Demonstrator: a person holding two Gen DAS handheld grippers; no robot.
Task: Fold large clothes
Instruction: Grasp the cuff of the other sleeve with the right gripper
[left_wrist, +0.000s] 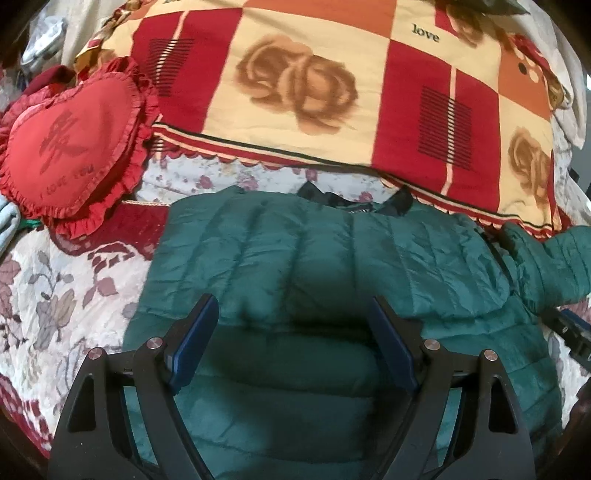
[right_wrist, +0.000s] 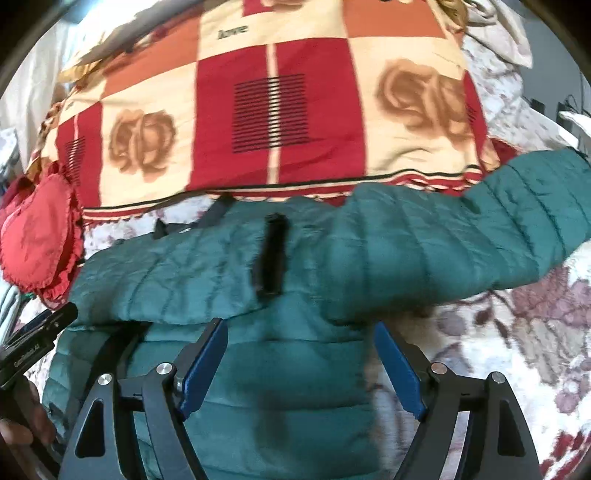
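The left gripper (left_wrist: 295, 354) stands wide, its blue pads (left_wrist: 192, 343) apart with nothing between them. It hovers over the near part of the green jacket (left_wrist: 295, 266), which fills the view below and ahead of it. The right gripper (right_wrist: 299, 369) is also spread wide and grips nothing; the jacket (right_wrist: 229, 266) lies under its left finger, while the floral bedspread (right_wrist: 517, 332) shows under its right one.

The jacket lies flat on the bedspread (left_wrist: 55, 295), its dark collar (left_wrist: 332, 197) toward the far side, just short of the checked quilt (left_wrist: 314, 85). One sleeve (right_wrist: 461, 236) runs out to the right, its far end resting on the quilt's edge (right_wrist: 424, 177). A black strip (right_wrist: 269, 254) lies across the jacket's upper part in the right wrist view.

The quilt carries the word "love" (left_wrist: 425, 33) in one pale square. A red heart cushion (left_wrist: 70, 140) left of the jacket bears a large character and a line that seems to read "I love you", though it is faint. Lettering on the left gripper's side (right_wrist: 26, 356) is too blurred to read surely.
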